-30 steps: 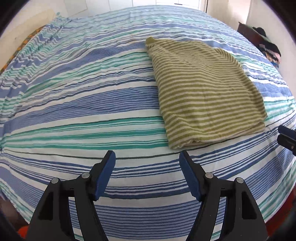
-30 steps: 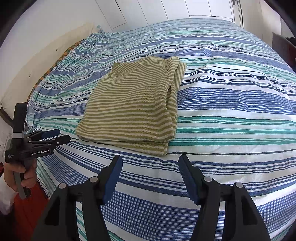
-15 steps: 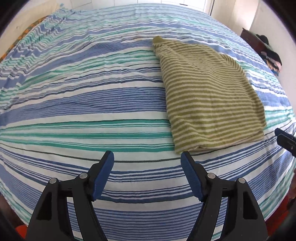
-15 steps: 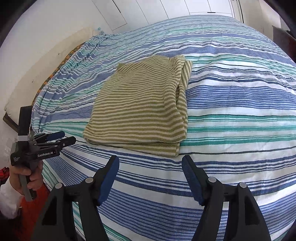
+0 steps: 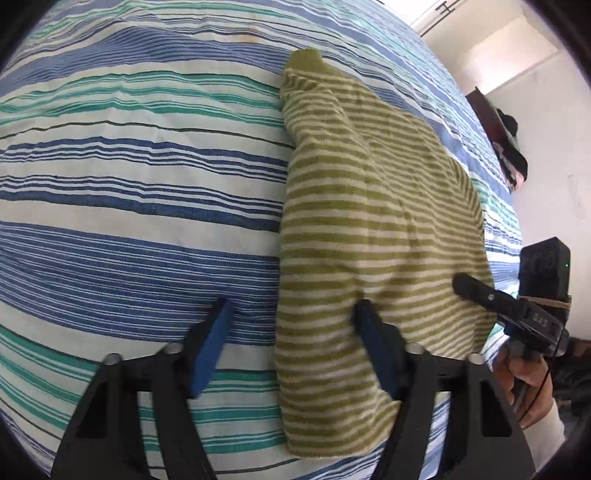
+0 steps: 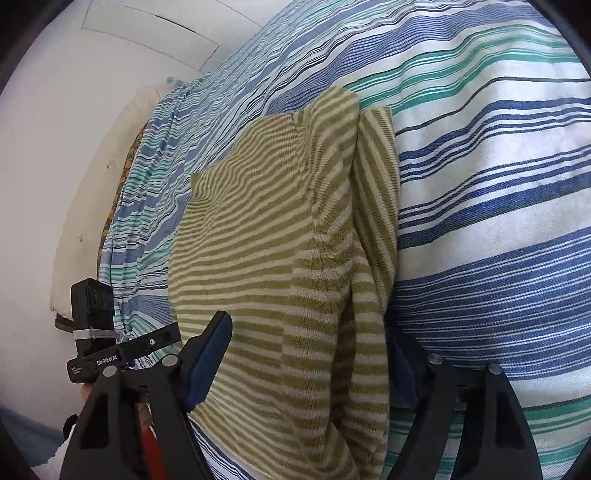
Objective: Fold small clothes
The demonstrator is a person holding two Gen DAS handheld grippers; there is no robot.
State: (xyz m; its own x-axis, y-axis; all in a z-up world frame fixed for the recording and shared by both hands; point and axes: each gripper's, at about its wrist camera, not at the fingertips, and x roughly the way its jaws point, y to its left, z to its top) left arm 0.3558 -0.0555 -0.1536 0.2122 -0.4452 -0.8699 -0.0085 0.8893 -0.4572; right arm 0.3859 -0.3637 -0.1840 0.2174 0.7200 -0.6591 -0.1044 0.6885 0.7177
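Observation:
An olive-and-cream striped garment (image 5: 351, 221) (image 6: 258, 240) lies folded flat on the striped bed cover (image 5: 129, 184) (image 6: 498, 221). My left gripper (image 5: 293, 339) is down at its near left corner. Its jaws are closing, with the garment's edge between them and the right pad on the cloth; the left pad is on the cover, apart from the cloth. My right gripper (image 6: 306, 362) straddles the near right corner, jaws closing, the cloth lying between them and partly hiding the right finger. Each view shows the other gripper (image 5: 480, 295) (image 6: 155, 339) at its side.
The bed fills both views. Dark furniture with piled clothes (image 5: 506, 147) stands by the white wall at the right. A cream pillow (image 6: 74, 240) and white cupboard doors (image 6: 147, 29) lie beyond the bed's far end. A person's hand (image 5: 524, 373) holds the right gripper.
Both grippers have moved forward and down from the bare cover onto the garment's near edge. Its two near corners now lie between their jaws.

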